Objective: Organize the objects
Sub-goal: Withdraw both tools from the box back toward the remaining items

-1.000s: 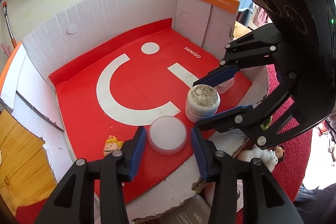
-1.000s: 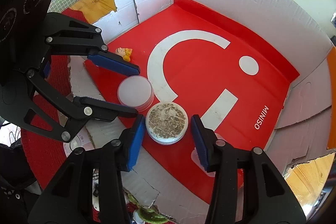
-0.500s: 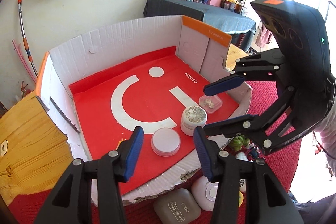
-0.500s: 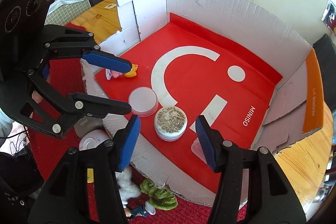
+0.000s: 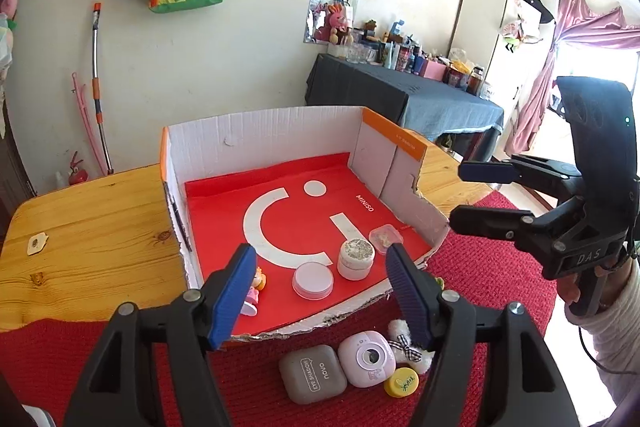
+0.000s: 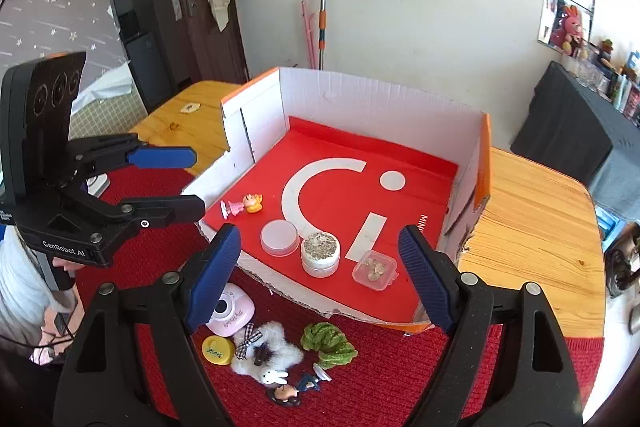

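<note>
A cardboard box with a red MINISO liner stands on a wooden table. Inside lie a white round lid, a white jar with speckled top, a small clear case and small figurines. On the red mat in front lie a grey eye-shadow case, a pink toy camera, a yellow cap, a fluffy white plush and a green knitted piece. My left gripper and right gripper are open, empty, held high above the box's front edge.
Wooden table extends either side of the box. Small doll figures lie on the red mat. A dark-clothed side table with bottles stands behind. A broom leans on the wall.
Both grippers have risen and pulled back from the box, leaving the lid and jar inside. Both have opened wider. Objects on the mat have come into view.
</note>
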A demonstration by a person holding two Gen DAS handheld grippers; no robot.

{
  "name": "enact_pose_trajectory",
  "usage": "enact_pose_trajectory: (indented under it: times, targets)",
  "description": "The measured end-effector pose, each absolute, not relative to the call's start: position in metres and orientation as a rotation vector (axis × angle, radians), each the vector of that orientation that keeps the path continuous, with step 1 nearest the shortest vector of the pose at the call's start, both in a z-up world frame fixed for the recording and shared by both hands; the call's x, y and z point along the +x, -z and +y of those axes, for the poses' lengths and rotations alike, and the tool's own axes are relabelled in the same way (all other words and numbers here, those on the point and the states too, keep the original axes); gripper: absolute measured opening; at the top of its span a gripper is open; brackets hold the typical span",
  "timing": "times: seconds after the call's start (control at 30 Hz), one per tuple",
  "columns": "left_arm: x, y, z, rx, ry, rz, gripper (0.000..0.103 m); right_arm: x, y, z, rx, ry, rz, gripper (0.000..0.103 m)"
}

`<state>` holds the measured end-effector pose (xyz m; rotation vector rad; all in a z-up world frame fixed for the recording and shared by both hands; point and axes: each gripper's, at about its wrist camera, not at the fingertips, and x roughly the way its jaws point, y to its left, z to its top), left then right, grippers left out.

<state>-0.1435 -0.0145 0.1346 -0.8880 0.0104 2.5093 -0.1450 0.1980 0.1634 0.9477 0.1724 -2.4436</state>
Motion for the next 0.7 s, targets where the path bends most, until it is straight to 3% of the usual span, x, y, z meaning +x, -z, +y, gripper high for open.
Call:
enact_pose_trajectory:
  times: [0.3, 0.7]
  targets:
    - [-0.102, -0.139, -0.032, -0.777, -2.651, -0.090, 0.084, -0.090, -0.173, 0.216, 0.740, 2.683, 0.132, 0.094]
    - [-0.056, -0.125, -0.039, -0.727, -2.809, -0.163, 0.103, -0.042, -0.144, 0.220, 0.678, 2.829, 0.033, 0.098]
